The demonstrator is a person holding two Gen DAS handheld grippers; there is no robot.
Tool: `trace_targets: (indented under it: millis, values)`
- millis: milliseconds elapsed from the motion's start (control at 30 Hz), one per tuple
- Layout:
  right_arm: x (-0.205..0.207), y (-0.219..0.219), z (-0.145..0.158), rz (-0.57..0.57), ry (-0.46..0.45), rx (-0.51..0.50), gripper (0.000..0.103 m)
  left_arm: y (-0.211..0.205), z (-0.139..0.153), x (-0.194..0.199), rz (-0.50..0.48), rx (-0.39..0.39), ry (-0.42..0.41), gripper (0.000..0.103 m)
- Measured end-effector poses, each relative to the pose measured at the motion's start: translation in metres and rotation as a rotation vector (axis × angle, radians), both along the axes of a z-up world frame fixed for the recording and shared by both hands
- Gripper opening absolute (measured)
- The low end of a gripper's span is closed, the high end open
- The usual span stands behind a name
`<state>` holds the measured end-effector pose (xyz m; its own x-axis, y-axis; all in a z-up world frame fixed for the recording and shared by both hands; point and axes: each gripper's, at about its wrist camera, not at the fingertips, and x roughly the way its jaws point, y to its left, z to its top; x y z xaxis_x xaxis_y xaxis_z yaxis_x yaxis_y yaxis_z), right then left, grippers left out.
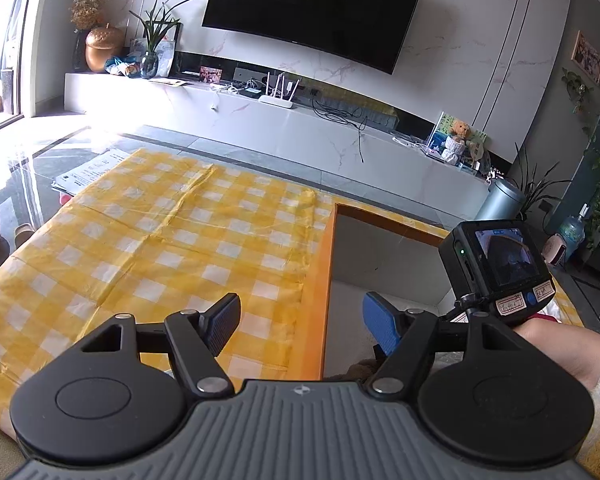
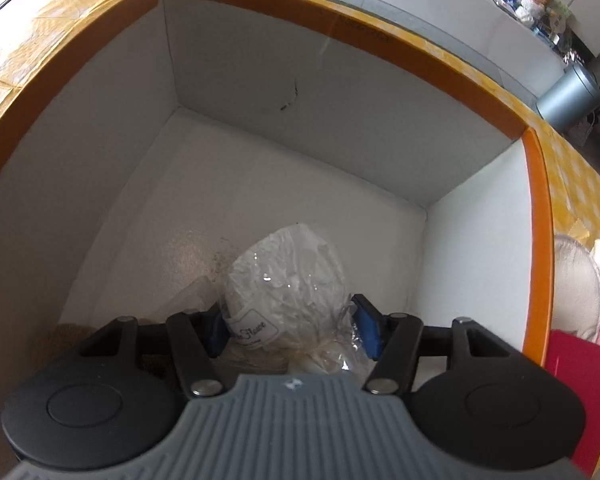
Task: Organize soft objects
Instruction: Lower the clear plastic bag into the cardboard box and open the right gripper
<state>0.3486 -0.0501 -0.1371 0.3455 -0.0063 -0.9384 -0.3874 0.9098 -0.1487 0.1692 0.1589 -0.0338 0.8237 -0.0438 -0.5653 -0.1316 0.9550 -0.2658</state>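
An open cardboard box (image 2: 480, 84) with orange rims and white inner walls fills the right wrist view. My right gripper (image 2: 292, 330) points down into it, shut on a soft white object wrapped in a clear plastic bag (image 2: 284, 276) with a label. A brown fuzzy item (image 2: 60, 336) lies on the box floor at the lower left. In the left wrist view my left gripper (image 1: 306, 330) hangs open and empty over the box's left rim (image 1: 322, 280). The right gripper's camera body (image 1: 496, 268) and a forearm in a fluffy sleeve show at its right.
A yellow checked cloth (image 1: 160, 236) covers the table. Papers (image 1: 92, 172) lie at its far left corner. Beyond are a TV (image 1: 312, 8) and a white console with a router. Pale soft items (image 2: 580, 280) and a red sheet (image 2: 580, 384) lie right of the box.
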Motion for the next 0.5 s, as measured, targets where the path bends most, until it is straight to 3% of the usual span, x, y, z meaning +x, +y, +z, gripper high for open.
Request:
trace_targets:
  millis: [233,433,500]
  values:
    - [-0.012,-0.018,0.006,-0.023,0.152,0.031,0.06,0.001,-0.002,0.002,-0.019,-0.041,0.015,0.082]
    - [-0.02,-0.018,0.026,-0.04,0.072,0.025,0.059,0.0,-0.002,0.001,-0.021,-0.037,0.017,0.082]
    - [-0.022,-0.017,0.022,-0.038,0.082,0.0,0.06,0.002,-0.002,0.001,-0.017,-0.041,0.02,0.082]
